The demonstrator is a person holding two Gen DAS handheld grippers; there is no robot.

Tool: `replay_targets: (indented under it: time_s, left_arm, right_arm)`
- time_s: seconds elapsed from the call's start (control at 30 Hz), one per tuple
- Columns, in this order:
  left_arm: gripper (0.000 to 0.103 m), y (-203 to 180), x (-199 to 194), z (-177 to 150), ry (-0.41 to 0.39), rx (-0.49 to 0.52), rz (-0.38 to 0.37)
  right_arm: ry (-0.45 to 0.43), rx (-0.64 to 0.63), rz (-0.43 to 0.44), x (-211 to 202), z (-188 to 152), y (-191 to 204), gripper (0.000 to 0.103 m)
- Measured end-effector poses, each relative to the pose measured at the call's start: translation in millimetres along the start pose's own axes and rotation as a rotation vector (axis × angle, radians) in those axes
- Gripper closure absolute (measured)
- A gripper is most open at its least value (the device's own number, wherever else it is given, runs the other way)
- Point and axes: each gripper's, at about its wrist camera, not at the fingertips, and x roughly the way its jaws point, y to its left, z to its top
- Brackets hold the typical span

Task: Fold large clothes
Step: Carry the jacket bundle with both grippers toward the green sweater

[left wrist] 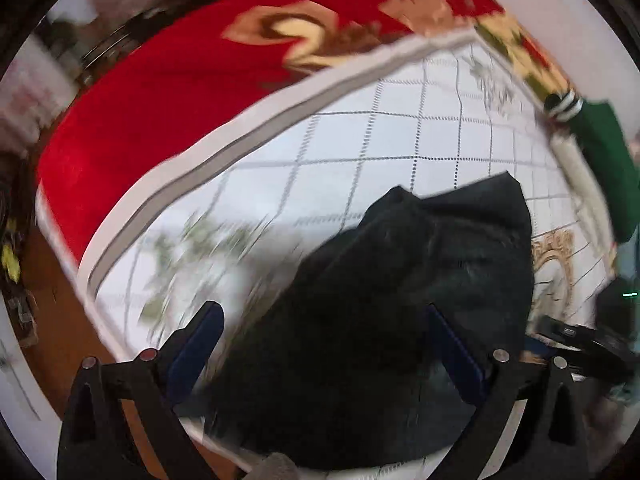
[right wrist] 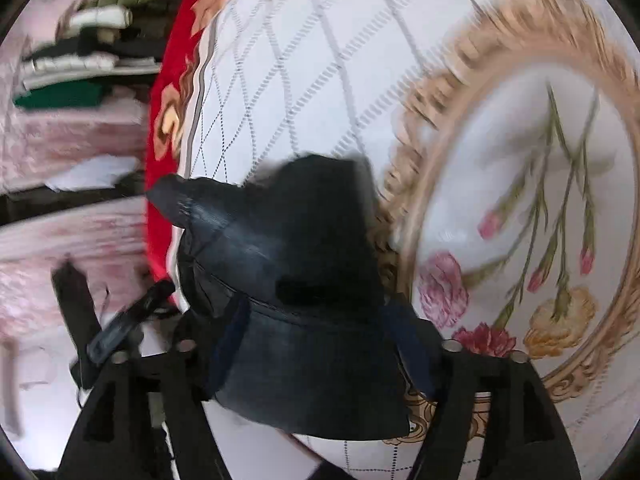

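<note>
Garment: I see the dark jeans (left wrist: 400, 320) bunched on the white quilted blanket (left wrist: 380, 136), filling 6 o'clock in both wrist views.
Left gripper (left wrist: 320, 344): fingers spread wide, straddling the heap; I judge it ready to pinch an edge.
Right gripper (right wrist: 316, 340): fingers apart too, denim (right wrist: 288, 280) lying between them; I cannot tell whether they touch it.
Waistband: a corner (right wrist: 172, 200) pokes toward 9 o'clock, likely the handiest grab.
Surroundings: red carpet (left wrist: 160, 100) at 11 o'clock; a green sleeve (left wrist: 600, 148) at 3 o'clock; folded stack (right wrist: 80, 52) at 10 o'clock, probably finished pieces.
Progress: folding looks barely begun.
</note>
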Motion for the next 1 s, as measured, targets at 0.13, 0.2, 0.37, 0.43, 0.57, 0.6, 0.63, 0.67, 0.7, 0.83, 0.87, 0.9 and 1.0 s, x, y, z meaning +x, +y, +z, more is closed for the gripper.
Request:
replay_targets:
  time_s: [0.13, 0.2, 0.37, 0.43, 0.57, 0.6, 0.63, 0.67, 0.7, 0.83, 0.87, 0.9, 1.0]
  left_arm:
    - [0.000, 33, -12, -46, 0.001, -0.116, 0.027]
    - [0.001, 38, -11, -63, 0.006, -0.159, 0.011]
    - [0.002, 33, 0, -75, 0.007, -0.182, 0.019]
    - [0.002, 30, -3, -81, 0.000, -0.191, 0.013]
    - [0.002, 27, -6, -89, -0.027, -0.231, -0.030]
    - [0.002, 28, -3, -89, -0.027, -0.244, -0.053]
    - [0.002, 30, 3, -88, -0.016, -0.262, -0.073]
    - [0.002, 31, 10, -85, -0.008, -0.287, -0.099]
    - [0.002, 33, 17, -82, -0.008, -0.309, -0.129]
    - [0.002, 34, 40, -64, -0.025, -0.361, -0.204]
    - [0.007, 34, 45, -59, -0.033, -0.369, -0.221]
    - [0.012, 33, 48, -54, -0.049, -0.374, -0.218]
    - [0.056, 29, 47, -44, -0.096, -0.362, -0.229]
  right_arm:
    - [0.112, -0.041, 0.245, 47, 3, -28, 0.015]
    - [0.136, -0.094, 0.278, 63, 9, -16, 0.008]
    - [0.159, -0.205, 0.192, 87, 12, 22, 0.036]
    - [0.149, -0.157, 0.235, 79, 7, 20, 0.047]
    - [0.073, -0.077, 0.202, 50, -21, 19, 0.055]
    - [0.055, -0.056, 0.201, 45, -28, 15, 0.055]
    - [0.052, -0.035, 0.203, 40, -34, 7, 0.050]
    - [0.062, -0.027, 0.197, 51, -31, 5, 0.036]
    - [0.081, -0.012, 0.182, 54, -32, -1, 0.027]
    - [0.059, 0.063, 0.311, 66, -26, -17, 0.005]
    - [0.063, 0.074, 0.329, 70, -23, -17, 0.002]
    - [0.066, 0.083, 0.334, 74, -19, -14, 0.002]
    - [0.010, 0.072, 0.303, 78, -15, -2, 0.009]
